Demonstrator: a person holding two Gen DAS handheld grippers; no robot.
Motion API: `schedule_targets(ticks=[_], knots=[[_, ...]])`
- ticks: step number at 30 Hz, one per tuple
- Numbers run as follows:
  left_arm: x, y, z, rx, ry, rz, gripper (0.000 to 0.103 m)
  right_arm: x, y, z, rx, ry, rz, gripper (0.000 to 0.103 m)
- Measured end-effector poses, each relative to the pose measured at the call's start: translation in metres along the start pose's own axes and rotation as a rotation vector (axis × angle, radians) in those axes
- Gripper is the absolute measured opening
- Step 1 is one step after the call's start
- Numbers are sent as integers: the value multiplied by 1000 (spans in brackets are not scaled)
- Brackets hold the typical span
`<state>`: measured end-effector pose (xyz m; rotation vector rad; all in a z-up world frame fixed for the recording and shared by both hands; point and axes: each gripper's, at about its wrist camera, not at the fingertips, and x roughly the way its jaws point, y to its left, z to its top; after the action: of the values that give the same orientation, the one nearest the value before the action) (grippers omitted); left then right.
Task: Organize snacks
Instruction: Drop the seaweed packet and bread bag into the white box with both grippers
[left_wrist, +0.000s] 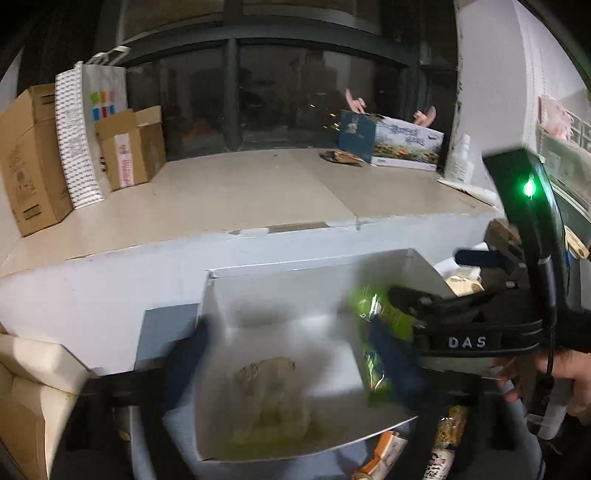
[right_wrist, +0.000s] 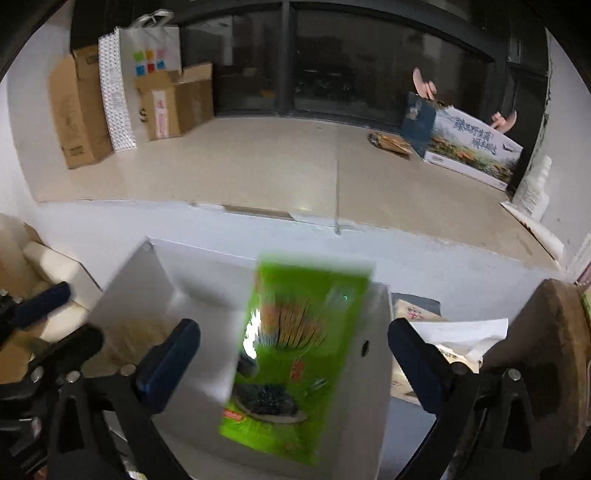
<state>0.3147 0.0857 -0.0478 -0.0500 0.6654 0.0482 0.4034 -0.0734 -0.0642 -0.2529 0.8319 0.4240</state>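
Right gripper (right_wrist: 295, 365) released, its blue-padded jaws spread wide around a glossy green snack packet (right_wrist: 295, 358).

The packet, flat, rectangular and blurred, is over the white cardboard box (right_wrist: 136, 280), apparently touching neither pad. The left gripper (left_wrist: 291, 362) also gapes across the box, above a crinkled pale bag (left_wrist: 273, 398) lying inside.

Dark window (right_wrist: 332, 66) behind beige ledge (right_wrist: 258, 166), cardboard boxes (right_wrist: 77, 107) left.
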Motion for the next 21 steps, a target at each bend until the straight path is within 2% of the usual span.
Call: schedule_targets(ticks=[3, 6, 11, 12, 16, 21], knots=[[-5, 7, -5, -39, 27, -28, 103, 0, -6, -6, 7, 6, 9, 103], [-18, 9, -9, -39, 18, -35, 103, -11, -17, -13, 48, -11, 47, 103], [-52, 13, -15, -72, -21, -49, 103, -55, -30, -29, 129, -85, 200, 103], [-61, 13, -17, -75, -34, -56, 103, -72, -30, -38, 131, -121, 240, 103], [-96, 8, -31, -55, -80, -66, 103, -132, -24, -75, 104, -288, 292, 103], [-145, 11, -58, -55, -124, -77, 103, -175, -15, -126, 77, -312, 337, 103]])
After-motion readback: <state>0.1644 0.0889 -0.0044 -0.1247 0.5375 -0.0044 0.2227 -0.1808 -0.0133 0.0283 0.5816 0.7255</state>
